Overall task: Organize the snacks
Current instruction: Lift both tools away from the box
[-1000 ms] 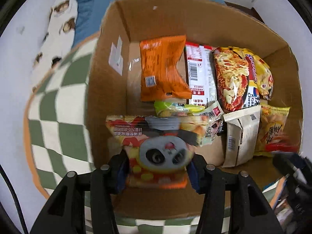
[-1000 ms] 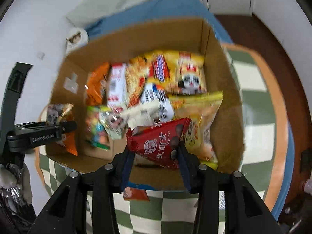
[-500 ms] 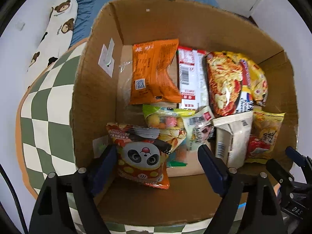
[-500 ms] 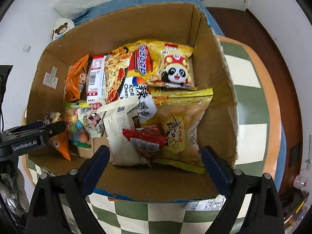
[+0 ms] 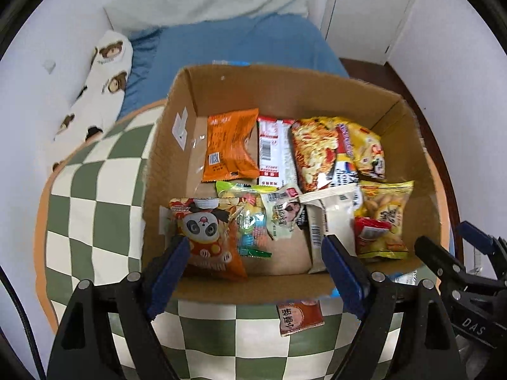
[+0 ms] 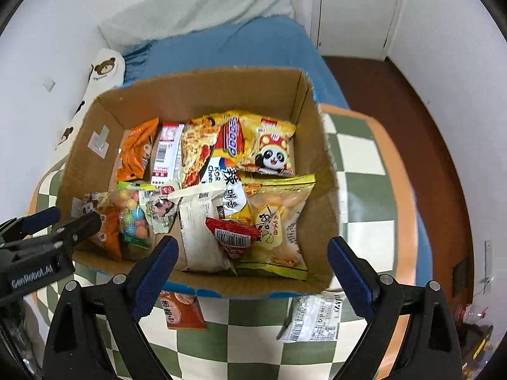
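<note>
An open cardboard box (image 5: 285,88) (image 6: 202,82) holds several snack packets. A panda packet (image 5: 206,237) lies in its near-left corner, and a small red packet (image 6: 234,234) (image 5: 369,231) rests on the yellow and white bags near the front. My left gripper (image 5: 256,269) hangs open above the box's near wall, nothing between its blue pads. The right gripper (image 6: 250,269) is also open and empty, over the near wall. On the cloth in front of the box lie a brown-orange packet (image 5: 299,318) (image 6: 183,313) and a white packet (image 6: 313,319).
The box stands on a green-and-white checked cloth (image 5: 88,209) (image 6: 358,171) with an orange border. Behind it are a blue bed cover (image 5: 240,44), a bear-print pillow (image 5: 101,85) and a white wall. Brown floor (image 6: 421,120) shows at the right.
Both grippers let go: the panda packet dropped into the box's left corner, the red packet onto the bags. Both jaws spread wide and both grippers rose and drew back from the box.
</note>
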Motion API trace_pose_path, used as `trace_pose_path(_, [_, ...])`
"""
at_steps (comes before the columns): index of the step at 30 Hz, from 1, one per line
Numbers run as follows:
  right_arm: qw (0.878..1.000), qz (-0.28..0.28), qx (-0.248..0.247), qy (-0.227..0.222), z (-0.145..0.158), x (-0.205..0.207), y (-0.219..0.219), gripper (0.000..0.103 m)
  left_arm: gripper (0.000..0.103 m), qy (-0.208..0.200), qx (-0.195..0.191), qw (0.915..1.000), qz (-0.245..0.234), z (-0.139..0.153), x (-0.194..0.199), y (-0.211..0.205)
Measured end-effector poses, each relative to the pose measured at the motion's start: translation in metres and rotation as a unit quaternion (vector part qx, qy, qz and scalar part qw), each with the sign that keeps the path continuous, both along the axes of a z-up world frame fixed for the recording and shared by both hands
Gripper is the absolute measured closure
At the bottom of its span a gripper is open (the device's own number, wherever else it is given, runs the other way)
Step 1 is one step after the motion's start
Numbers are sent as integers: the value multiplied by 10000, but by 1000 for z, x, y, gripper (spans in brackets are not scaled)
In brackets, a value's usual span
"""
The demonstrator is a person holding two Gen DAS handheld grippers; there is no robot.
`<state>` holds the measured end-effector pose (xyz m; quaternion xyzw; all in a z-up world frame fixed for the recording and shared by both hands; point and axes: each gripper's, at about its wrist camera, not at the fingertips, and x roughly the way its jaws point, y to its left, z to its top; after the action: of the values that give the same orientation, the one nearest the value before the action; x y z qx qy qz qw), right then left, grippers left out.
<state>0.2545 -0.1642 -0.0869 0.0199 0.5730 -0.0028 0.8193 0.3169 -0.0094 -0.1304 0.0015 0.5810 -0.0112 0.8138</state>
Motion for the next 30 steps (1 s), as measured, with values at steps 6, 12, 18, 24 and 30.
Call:
trace_pose_path(6, [9991,-14,-65,-425,29,-25,-1,6,18,-382,-50,9992,-56,27,-26,2])
trace_pose_path(12, [9971,7,-52,-753,57,-54,0,6,18,-647,-133,9978,-91,53,-53,0])
trace_pose_path(18, [9946,-12,30,-1036,84,-84,1,6,18,-853,-208,9961,-38,73,-81,0])
trace_pose_path(24, [9928,-24,183,-1185,102,-108,3,6,18,-1063,-166,9942,9,90,-103,-2])
trace_pose_path(30, [9902,-31,198,-1379,117,-120,3,6,18,-1236,-133,9922,61,103,-113,-4])
